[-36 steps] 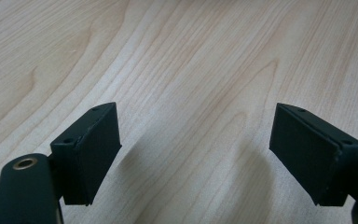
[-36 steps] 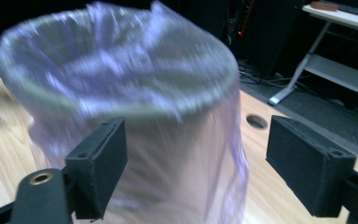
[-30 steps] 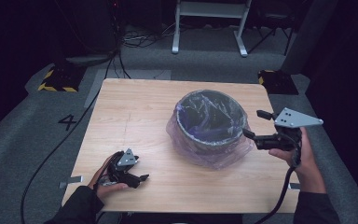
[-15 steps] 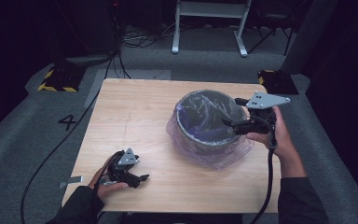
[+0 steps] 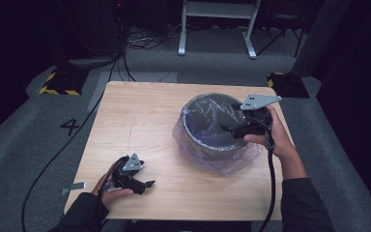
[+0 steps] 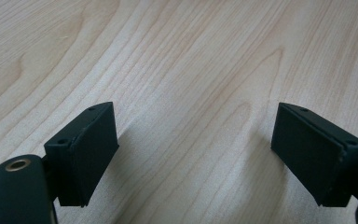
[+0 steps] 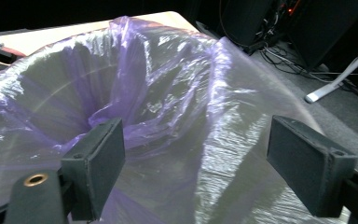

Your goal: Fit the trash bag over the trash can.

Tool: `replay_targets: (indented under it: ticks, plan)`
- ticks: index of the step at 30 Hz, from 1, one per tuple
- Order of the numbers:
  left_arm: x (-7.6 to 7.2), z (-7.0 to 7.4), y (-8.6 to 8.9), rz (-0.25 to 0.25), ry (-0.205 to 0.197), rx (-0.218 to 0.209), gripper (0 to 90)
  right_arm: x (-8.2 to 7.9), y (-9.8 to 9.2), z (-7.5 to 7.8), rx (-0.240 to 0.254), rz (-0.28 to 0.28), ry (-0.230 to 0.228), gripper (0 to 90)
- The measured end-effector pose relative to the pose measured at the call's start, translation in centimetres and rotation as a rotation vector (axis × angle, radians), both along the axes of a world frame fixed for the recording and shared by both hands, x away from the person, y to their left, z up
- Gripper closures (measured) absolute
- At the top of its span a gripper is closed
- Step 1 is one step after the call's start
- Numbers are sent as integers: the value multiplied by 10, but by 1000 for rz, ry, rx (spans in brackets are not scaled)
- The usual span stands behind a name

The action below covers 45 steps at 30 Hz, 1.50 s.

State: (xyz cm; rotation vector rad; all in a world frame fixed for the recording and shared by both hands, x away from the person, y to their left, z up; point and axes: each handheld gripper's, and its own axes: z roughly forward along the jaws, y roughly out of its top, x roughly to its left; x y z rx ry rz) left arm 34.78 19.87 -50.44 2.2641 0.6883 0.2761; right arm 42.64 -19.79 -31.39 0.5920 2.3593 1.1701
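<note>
The thin purple bag liner, draped over the grey bin right of the table centre, looks light, limp, slippery and tearable, best pinched at the bin's rim, where the right gripper hovers wide open, the left gripper also empty, near the table's front edge.

a "4" marks the grey floor.

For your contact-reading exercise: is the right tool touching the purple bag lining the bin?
Cannot tell. In the right gripper view the right tool stands open over the purple bag, with nothing showing clear contact or a clear gap.
</note>
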Motion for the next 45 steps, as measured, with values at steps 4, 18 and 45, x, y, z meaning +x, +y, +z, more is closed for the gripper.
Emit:
replay_targets:
  ticks: [4,18,45]
  plan:
    - [0,0,0,2,0,-1,140,2,4,-5,-5,6,16,198]
    - [0,0,0,3,0,-1,140,4,13,-15,-132,13,61,206]
    - [0,0,0,4,0,-1,141,18,24,-21,-274,-111,171,210]
